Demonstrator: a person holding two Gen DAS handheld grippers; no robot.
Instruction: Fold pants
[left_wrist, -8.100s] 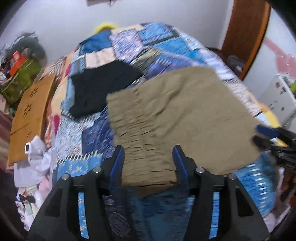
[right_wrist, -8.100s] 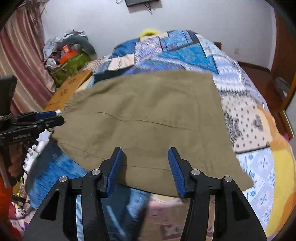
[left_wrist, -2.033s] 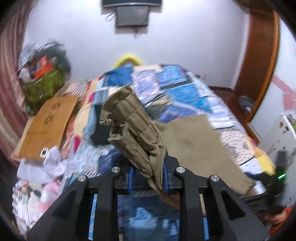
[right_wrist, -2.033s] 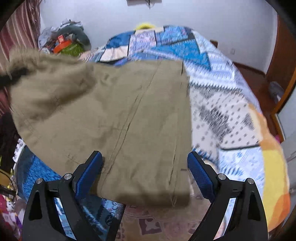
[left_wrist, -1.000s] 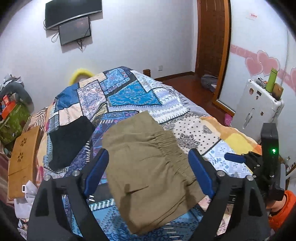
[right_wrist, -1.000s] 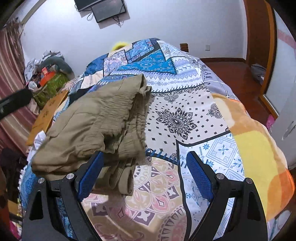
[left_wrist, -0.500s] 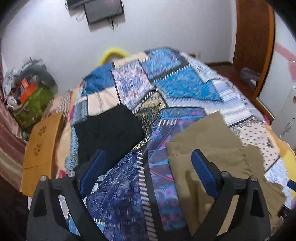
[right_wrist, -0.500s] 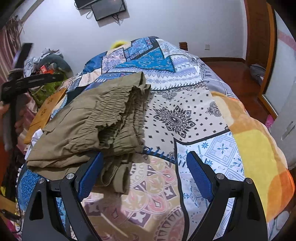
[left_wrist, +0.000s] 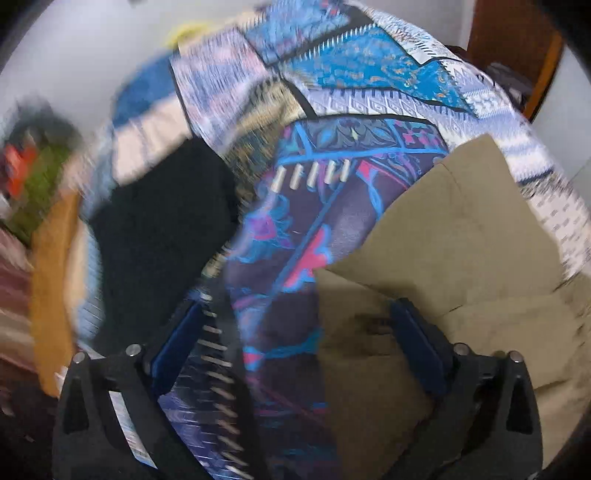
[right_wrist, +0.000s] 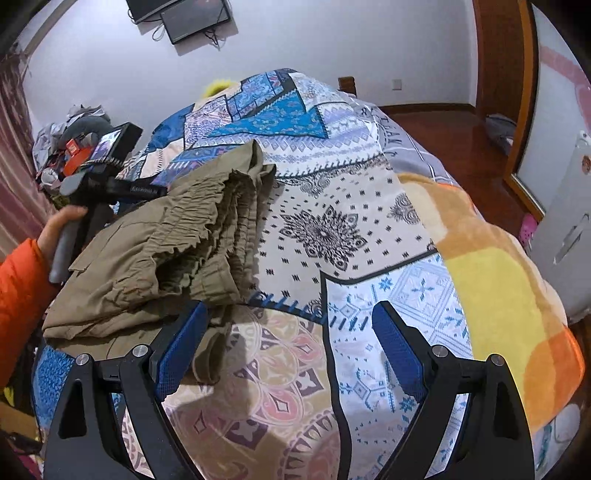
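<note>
The olive pants lie folded in a thick pile on the patchwork bedspread, gathered waistband on top. In the left wrist view the olive pants fill the right side. My left gripper hangs low over the pile's left edge, its jaws still opening. Its right finger is above the cloth, its left finger over bare quilt, and neither pad presses anything. My right gripper stands open at the pile's near right corner, holding nothing.
A black garment lies on the bed left of the pants. A hand in an orange sleeve holds the left tool. Beyond the bed's left side are a wooden board and clutter; a white cabinet stands at the right.
My left gripper has swung left and down toward the bed, ending close over the pants' left edge with its jaws wider. The pants and my right gripper have stayed put.
</note>
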